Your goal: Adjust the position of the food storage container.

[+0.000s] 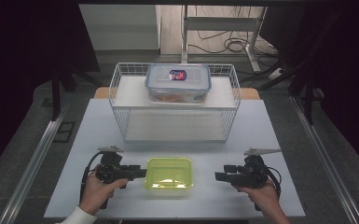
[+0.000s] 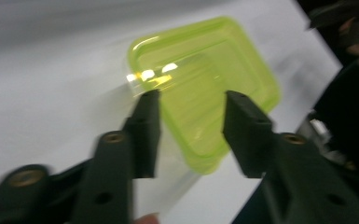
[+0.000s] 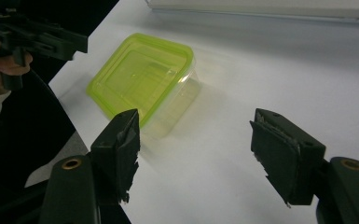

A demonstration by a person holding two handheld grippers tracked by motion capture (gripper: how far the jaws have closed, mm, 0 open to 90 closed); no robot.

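Note:
A translucent green container (image 1: 169, 173) with its lid on sits near the front middle of the white table (image 1: 261, 126). My left gripper (image 1: 142, 172) is just left of it, pointing right, with its tips close to the container's left edge. In the left gripper view the jaws are open (image 2: 191, 95) and the green container (image 2: 200, 84) lies just beyond them. My right gripper (image 1: 218, 176) is to the container's right, pointing left, a hand's width away. It is open (image 3: 196, 116) with bare table between its fingers, and the green container (image 3: 142, 77) lies ahead to the left.
A white wire basket (image 1: 121, 88) stands at the back of the table. A clear lidded box (image 1: 178, 83) with a blue-rimmed lid rests on a white board across the basket. The table's front edge is close behind both hands. The left gripper (image 3: 37, 37) shows in the right gripper view.

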